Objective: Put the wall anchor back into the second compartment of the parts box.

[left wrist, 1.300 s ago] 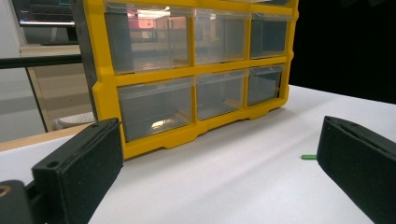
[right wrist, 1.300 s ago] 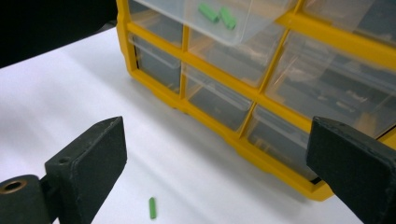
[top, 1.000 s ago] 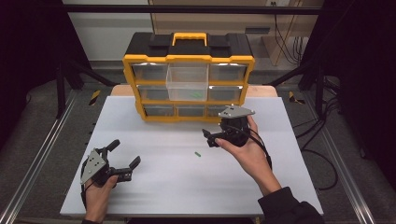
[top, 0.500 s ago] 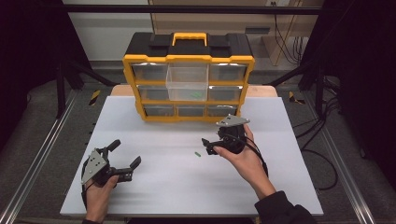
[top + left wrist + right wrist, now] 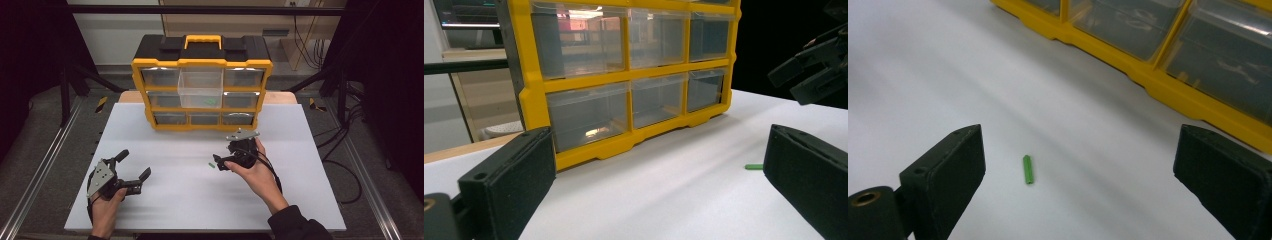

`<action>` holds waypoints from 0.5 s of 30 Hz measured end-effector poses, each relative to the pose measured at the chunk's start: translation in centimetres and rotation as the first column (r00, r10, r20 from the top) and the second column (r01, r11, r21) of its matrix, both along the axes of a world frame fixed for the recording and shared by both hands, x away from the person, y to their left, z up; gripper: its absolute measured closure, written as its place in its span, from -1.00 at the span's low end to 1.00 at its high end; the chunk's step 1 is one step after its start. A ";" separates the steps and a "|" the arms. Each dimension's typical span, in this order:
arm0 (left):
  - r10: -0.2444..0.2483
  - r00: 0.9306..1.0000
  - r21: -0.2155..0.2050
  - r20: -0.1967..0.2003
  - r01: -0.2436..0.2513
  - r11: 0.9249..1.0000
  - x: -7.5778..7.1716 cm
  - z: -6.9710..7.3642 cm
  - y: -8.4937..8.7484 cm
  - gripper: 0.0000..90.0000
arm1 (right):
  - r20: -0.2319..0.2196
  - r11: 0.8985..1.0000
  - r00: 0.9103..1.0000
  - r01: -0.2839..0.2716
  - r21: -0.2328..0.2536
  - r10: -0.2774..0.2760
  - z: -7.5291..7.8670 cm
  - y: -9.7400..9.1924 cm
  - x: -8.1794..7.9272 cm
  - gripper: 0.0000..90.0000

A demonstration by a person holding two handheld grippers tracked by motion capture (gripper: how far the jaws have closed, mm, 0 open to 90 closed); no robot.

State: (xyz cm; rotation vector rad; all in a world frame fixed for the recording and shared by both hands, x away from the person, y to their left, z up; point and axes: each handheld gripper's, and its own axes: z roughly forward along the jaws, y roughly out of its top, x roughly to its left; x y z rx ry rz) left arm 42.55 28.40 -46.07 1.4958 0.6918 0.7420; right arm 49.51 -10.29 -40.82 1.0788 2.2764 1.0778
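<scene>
A small green stick (image 5: 210, 163) lies on the white table (image 5: 190, 200), in front of a yellow and black drawer cabinet (image 5: 201, 87). My right gripper (image 5: 220, 162) hovers low just to the right of the stick, jaws wide open. In the right gripper view the stick (image 5: 1027, 169) lies on the table between the open jaws of the right gripper (image 5: 1080, 142), nearer the left one. My left gripper (image 5: 134, 164) rests open near the table's front left, holding nothing. In the left gripper view the stick (image 5: 754, 166) shows beside the right jaw.
The cabinet's upper middle clear drawer (image 5: 201, 90) is pulled out, with green pieces (image 5: 209, 102) inside. The other drawers are pushed in. The right gripper's cable (image 5: 272, 172) trails over the table. Metal rails (image 5: 42, 170) run along both table sides.
My right gripper has come down and leftward from near the cabinet to just beside the green stick. The left gripper has stayed put.
</scene>
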 end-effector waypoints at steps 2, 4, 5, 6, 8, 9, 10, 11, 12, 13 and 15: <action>0.000 1.000 0.000 0.000 0.000 1.000 0.0 0.0 0.0 -1.00 | -0.008 1.000 1.000 -0.002 -0.006 0.002 -0.3 0.1 0.1 -0.85; 0.000 1.000 -0.001 0.000 0.000 1.000 0.0 0.0 0.0 -1.00 | -0.012 1.000 1.000 -0.004 -0.012 0.004 -0.7 0.3 0.2 -0.85; 0.000 1.000 -0.001 0.000 0.000 1.000 0.0 0.0 0.0 -1.00 | -0.021 1.000 1.000 -0.004 -0.011 0.004 -0.8 0.4 0.3 -0.85; 0.000 1.000 -0.001 0.001 0.000 1.000 0.0 0.0 0.0 -1.00 | -0.022 1.000 1.000 -0.004 -0.016 0.003 -0.9 0.5 0.3 -0.85; 0.000 1.000 0.001 0.002 0.000 1.000 0.0 0.0 0.0 -1.00 | -0.029 1.000 1.000 -0.008 -0.016 0.007 -1.1 0.8 0.5 -0.85; 0.000 1.000 0.001 0.003 0.000 1.000 0.0 0.0 0.0 -1.00 | -0.029 1.000 1.000 -0.009 -0.021 0.009 -1.3 0.9 0.5 -0.85; 0.000 1.000 0.000 0.002 0.000 1.000 0.0 0.0 0.0 -1.00 | -0.031 1.000 0.999 -0.009 -0.022 0.008 -1.3 1.0 0.6 -0.85; 0.000 1.000 -0.001 0.002 0.000 1.000 0.0 0.0 0.0 -1.00 | -0.033 1.000 0.999 -0.011 -0.022 0.010 -1.4 1.1 0.6 -0.85; 0.000 1.000 -0.001 0.001 0.000 1.000 0.0 0.0 0.0 -1.00 | -0.033 1.000 0.999 -0.012 -0.025 0.011 -1.5 1.3 0.7 -0.85; 0.000 1.000 -0.001 0.002 0.000 1.000 0.0 0.0 0.0 -1.00 | -0.041 1.000 0.999 -0.013 -0.028 0.012 -1.6 1.4 0.7 -0.85; 0.000 1.000 -0.002 0.001 0.000 1.000 0.0 0.0 0.0 -1.00 | -0.044 0.999 0.999 -0.018 -0.036 0.016 -1.8 1.5 0.8 -0.85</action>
